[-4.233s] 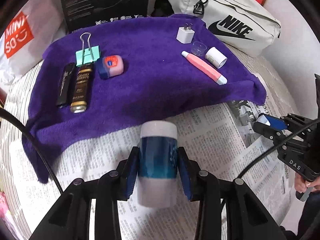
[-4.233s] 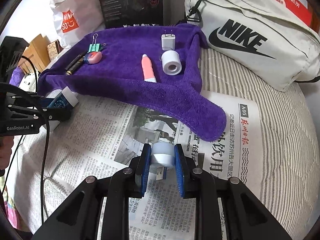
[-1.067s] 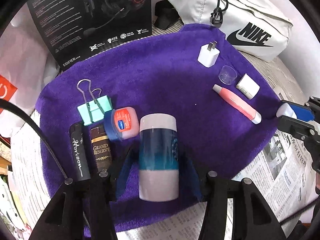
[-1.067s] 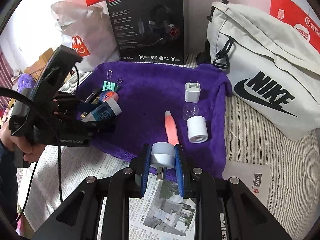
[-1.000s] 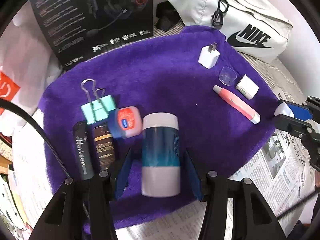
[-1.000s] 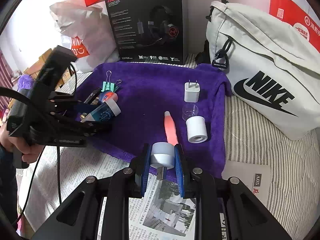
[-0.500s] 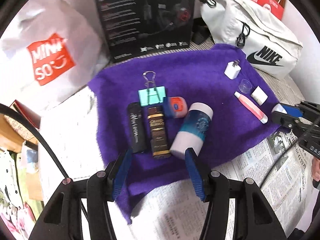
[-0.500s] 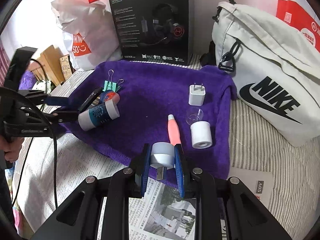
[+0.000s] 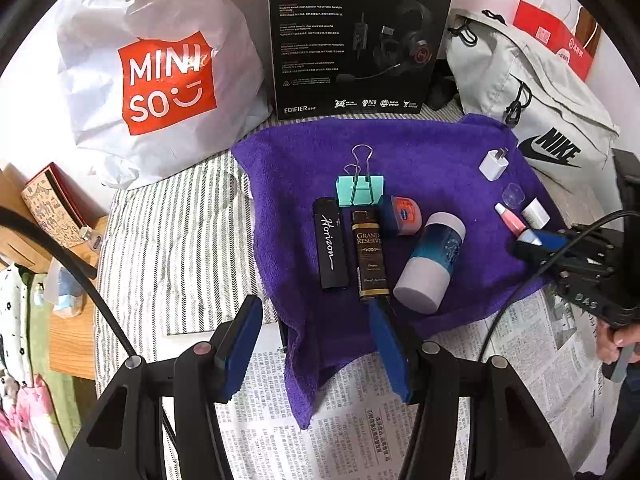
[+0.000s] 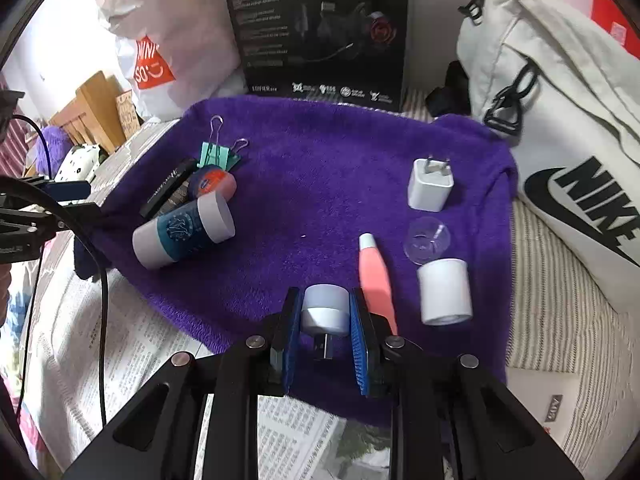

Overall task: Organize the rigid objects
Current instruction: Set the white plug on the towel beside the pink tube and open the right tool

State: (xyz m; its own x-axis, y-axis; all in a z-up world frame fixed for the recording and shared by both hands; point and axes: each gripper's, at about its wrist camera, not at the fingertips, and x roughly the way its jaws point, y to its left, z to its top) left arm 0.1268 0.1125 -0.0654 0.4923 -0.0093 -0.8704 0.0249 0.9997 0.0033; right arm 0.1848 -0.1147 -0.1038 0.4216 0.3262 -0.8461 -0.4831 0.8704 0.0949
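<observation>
Purple towel (image 10: 320, 168) under tool-gripped adapter (image 10: 325, 312)

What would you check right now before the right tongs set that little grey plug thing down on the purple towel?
1. Right tongs shut on the grey plug: ok.
2. Plug over the purple towel: ok.
3. Pink tube close beside the right pad, room to lower: cannot tell.
4. Left tongs open, holding nothing: ok.
5. Blue-and-white bottle lying on the towel, free of the tongs: ok.
6. White cap clear of the plug: ok.
</observation>
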